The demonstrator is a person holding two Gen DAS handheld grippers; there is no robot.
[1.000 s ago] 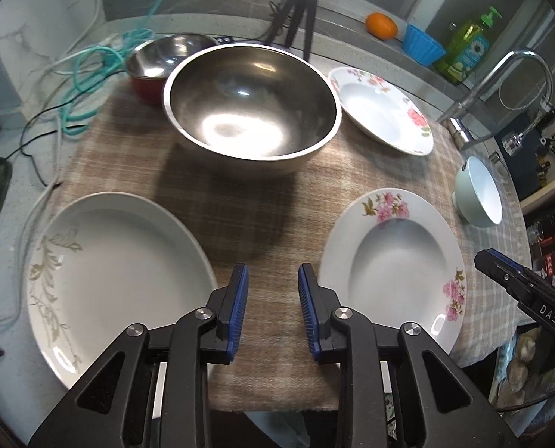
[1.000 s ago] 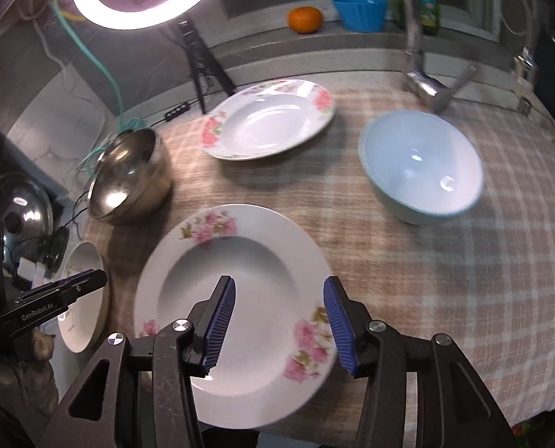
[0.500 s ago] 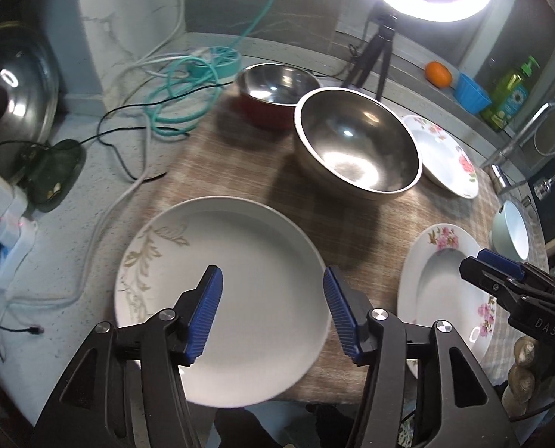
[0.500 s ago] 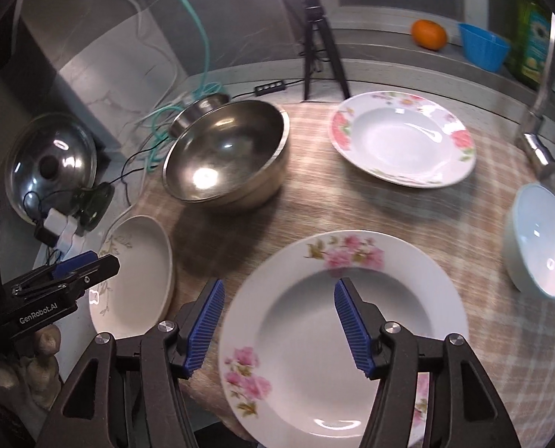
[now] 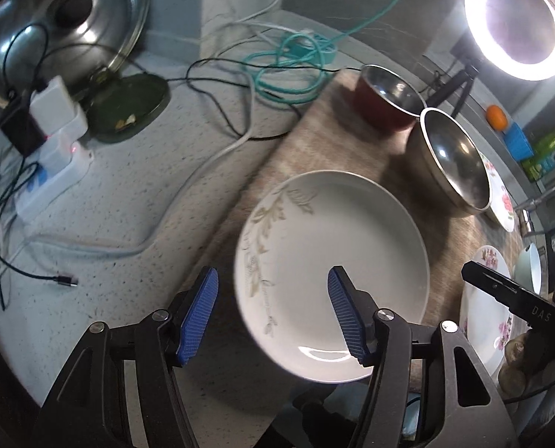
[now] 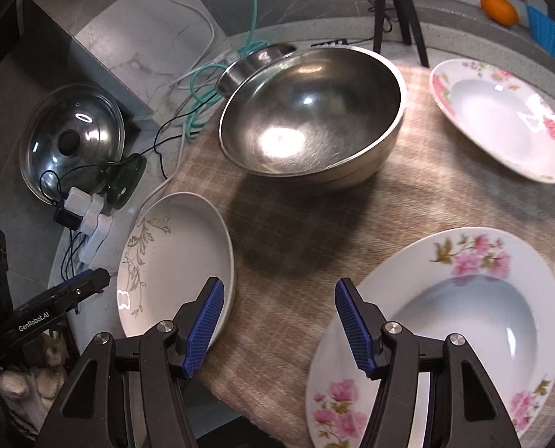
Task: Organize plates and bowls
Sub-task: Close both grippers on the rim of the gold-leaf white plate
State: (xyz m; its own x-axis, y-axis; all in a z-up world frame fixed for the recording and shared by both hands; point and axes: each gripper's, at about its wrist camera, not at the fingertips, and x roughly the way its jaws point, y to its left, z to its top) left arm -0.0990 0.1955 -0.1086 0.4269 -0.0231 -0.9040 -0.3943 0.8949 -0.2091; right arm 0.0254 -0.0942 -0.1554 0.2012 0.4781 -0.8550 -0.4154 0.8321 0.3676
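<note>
left gripper (image 5: 272,315) | widened, now over leaf-patterned plate (image 5: 333,261) | right gripper (image 6: 279,326) widened

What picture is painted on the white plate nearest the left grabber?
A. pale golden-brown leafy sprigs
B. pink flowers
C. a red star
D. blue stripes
A: the round white plate just ahead of the left gripper carries pale golden-brown leafy sprigs along its left rim; the pink flowers are on other plates, such as the pink-flowered white plate near the right gripper.
</note>
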